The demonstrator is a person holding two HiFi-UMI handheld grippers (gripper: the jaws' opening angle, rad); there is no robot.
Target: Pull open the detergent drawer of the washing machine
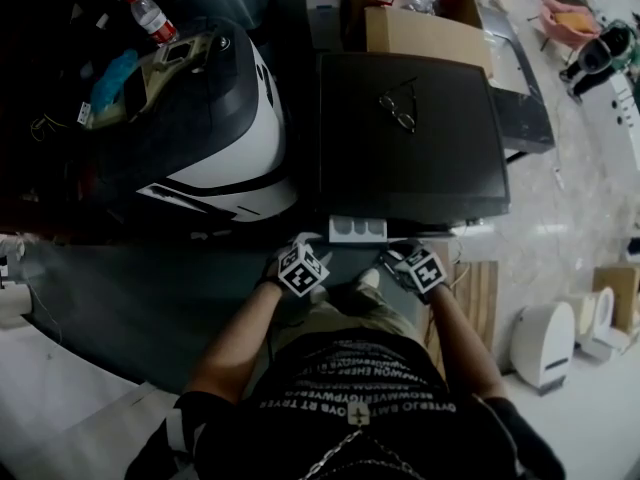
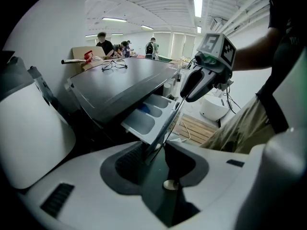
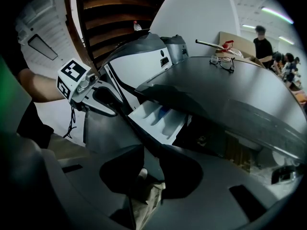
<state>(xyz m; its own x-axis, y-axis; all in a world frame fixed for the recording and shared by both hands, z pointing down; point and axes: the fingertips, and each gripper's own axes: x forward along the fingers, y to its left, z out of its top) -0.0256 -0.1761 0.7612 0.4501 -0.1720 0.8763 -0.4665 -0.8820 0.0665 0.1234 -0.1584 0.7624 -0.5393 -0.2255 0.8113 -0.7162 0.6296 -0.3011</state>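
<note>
left gripper (image 2: 156, 152), right gripper (image 3: 151, 150): each pinching the front lip of detergent drawer (image 2: 144, 120) | drawer straight ahead of jaws, well out of washing machine (image 2: 125, 83) beyond | risk: uneven pull skews and jams it; thin lip slips free

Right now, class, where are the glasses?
In the head view, the glasses lie on top of the washer, near its far edge and just in front of the box.
</note>
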